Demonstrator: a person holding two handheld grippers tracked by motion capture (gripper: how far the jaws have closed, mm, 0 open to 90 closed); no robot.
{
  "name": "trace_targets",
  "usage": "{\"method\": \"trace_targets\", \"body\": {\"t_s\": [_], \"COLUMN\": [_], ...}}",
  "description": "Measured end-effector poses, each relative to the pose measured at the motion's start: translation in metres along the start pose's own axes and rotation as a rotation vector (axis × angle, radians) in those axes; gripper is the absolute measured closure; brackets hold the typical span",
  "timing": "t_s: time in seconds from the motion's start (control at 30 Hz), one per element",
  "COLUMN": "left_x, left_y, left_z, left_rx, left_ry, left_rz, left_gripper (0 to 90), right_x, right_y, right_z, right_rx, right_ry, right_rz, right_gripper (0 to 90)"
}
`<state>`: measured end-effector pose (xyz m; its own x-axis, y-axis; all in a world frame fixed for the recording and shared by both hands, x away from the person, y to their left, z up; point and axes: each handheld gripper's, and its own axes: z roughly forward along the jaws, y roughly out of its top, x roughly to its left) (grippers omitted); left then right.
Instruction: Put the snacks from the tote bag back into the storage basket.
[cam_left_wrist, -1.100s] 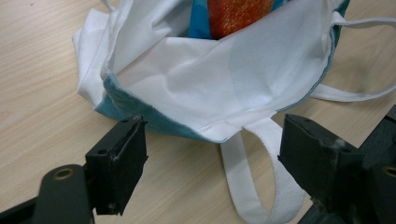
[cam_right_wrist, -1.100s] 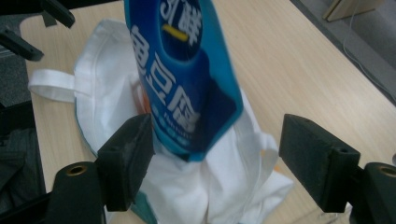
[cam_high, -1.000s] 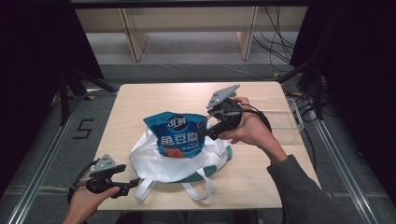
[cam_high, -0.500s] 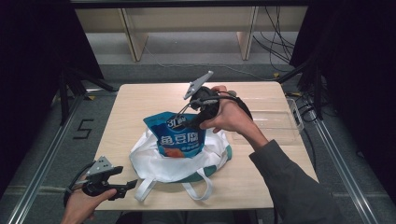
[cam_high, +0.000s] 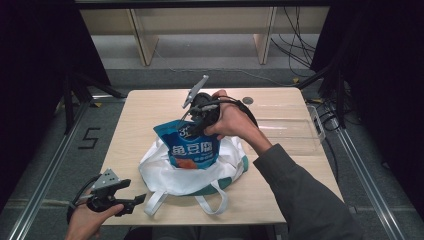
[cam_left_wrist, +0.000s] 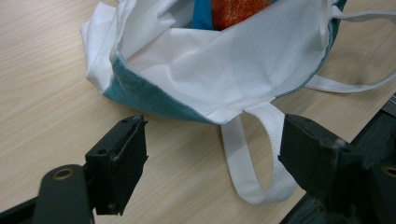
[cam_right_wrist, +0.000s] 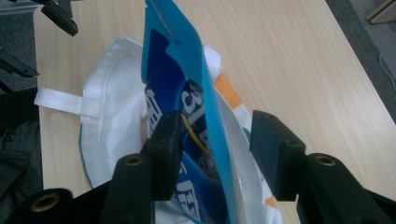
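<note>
Wooden bench (cam_high: 300, 165) is carrying a white tote bag (cam_high: 165, 175) while the right gripper (cam_right_wrist: 212, 140), jaws spread, is straddling the blue snack pouch (cam_high: 192, 147), apparently for bagging; the left gripper (cam_left_wrist: 210, 163) is waiting spread.

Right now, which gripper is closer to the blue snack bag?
The right gripper. Its jaws are open around the top edge of the blue snack bag, which stands in the white tote bag. The left gripper sits open at the table's near edge, by a tote handle.
</note>
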<state>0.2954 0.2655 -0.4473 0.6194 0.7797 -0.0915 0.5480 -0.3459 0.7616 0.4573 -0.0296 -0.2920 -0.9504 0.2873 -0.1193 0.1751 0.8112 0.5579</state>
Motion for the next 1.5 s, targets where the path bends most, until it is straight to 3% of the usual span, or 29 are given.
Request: {"method": "trace_targets", "body": {"t_s": [0.1,0.13,0.23,0.33,0.4,0.5,0.63,0.7,0.73,0.77,0.83,0.93,1.03,1.13,1.2,1.27,1.37,1.47,1.5], "left_x": [-0.001,0.000,-0.001,0.000,0.000,0.000,0.000,0.000,0.000,0.000,0.000,0.000,0.000,0.000,-0.001,0.000,0.000,0.001,0.001], "left_y": [0.000,0.000,-0.001,0.000,0.000,0.000,0.000,0.000,0.000,0.000,0.000,0.000,0.000,-0.001,-0.001,-0.001,0.000,0.000,0.000], "left_z": [0.000,0.000,0.001,0.001,0.000,0.000,0.001,0.001,0.001,0.001,0.001,0.001,0.001,0.001,0.002,0.001,0.001,0.001,0.001], "left_rx": [0.007,0.008,-0.010,0.002,0.008,0.013,0.016,0.014,0.015,0.016,0.016,0.015,0.015,0.016,0.010,0.016,0.016,0.017,0.017], "left_ry": [0.001,0.002,0.000,-0.001,-0.001,-0.001,-0.011,-0.011,-0.011,-0.010,-0.010,-0.009,-0.010,-0.009,-0.012,-0.009,-0.008,-0.002,-0.001], "left_rz": [-0.006,0.010,0.003,0.005,0.009,0.010,0.013,0.012,0.013,0.012,0.012,0.014,0.014,0.014,0.008,0.015,0.015,0.014,0.012], "left_gripper": [22.3,22.3,22.3,22.3,22.3,22.3,22.3,22.3,22.4,22.4,22.4,22.4,22.4,22.3,22.4,22.3,22.4,22.3,22.3], "right_x": [-0.001,-0.001,-0.002,-0.003,-0.002,-0.005,-0.003,-0.005,-0.009,-0.008,-0.011,-0.009,-0.008,-0.006,-0.003,-0.005,-0.004,-0.003,-0.001], "right_y": [0.003,0.004,0.005,0.008,0.010,0.013,0.017,0.017,0.018,0.018,0.019,0.021,0.025,0.027,0.028,0.029,0.031,0.038,0.040], "right_z": [0.002,0.003,0.005,0.008,0.007,0.009,0.013,0.014,0.015,0.014,0.016,0.016,0.016,0.015,0.014,0.015,0.013,0.006,0.003], "right_rx": [0.016,0.014,0.030,0.054,0.091,0.084,0.143,0.159,0.155,0.178,0.160,0.182,0.202,0.228,0.251,0.241,0.248,0.254,0.257], "right_ry": [0.007,0.012,0.023,0.037,0.043,0.057,0.056,0.056,0.053,0.061,0.070,0.077,0.071,0.072,0.062,0.070,0.063,0.052,0.059], "right_rz": [0.002,0.002,-0.010,-0.033,-0.002,-0.043,-0.027,-0.043,-0.081,-0.057,-0.099,-0.112,-0.178,-0.198,-0.179,-0.205,-0.197,-0.223,-0.196], "right_gripper": [60.5,62.0,65.2,69.1,71.8,74.4,79.8,82.4,83.6,84.6,86.9,89.9,90.0,90.0,90.0,90.0,90.0,90.0,90.0]}}
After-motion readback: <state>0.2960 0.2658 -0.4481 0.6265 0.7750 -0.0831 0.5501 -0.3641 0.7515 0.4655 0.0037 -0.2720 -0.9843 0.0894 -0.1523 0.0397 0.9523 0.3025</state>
